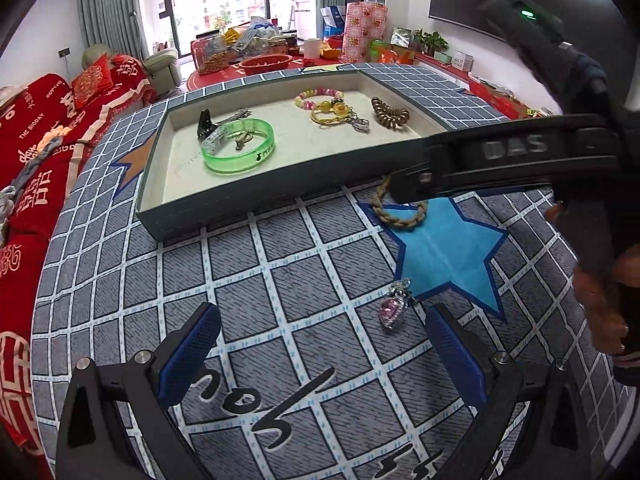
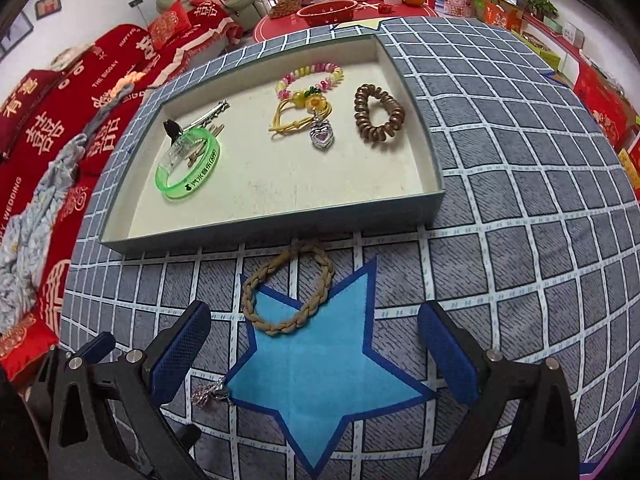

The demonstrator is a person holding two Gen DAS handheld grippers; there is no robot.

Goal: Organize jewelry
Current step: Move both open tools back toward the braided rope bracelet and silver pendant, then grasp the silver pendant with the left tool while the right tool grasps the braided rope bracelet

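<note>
A shallow grey tray [image 2: 434,176] [image 1: 192,220] holds a green bangle [image 2: 188,170] [image 1: 240,148], a beaded bracelet [image 2: 310,76], a yellow cord with a heart pendant [image 2: 320,136] and a brown coil bracelet [image 2: 378,118] [image 1: 390,114]. A braided tan bracelet [image 2: 288,288] [image 1: 396,210] lies on the cloth just in front of the tray. A pink gem pendant [image 1: 394,306] [image 2: 210,394] lies nearer. My left gripper [image 1: 320,344] is open, the pendant just inside its right finger. My right gripper [image 2: 316,344] is open just behind the braided bracelet; in the left wrist view its dark body [image 1: 500,160] hangs over that bracelet.
The table wears a grey checked cloth with a blue star [image 2: 320,380]. A red sofa [image 2: 60,120] stands to the left. A cluttered red table [image 2: 340,4] stands behind.
</note>
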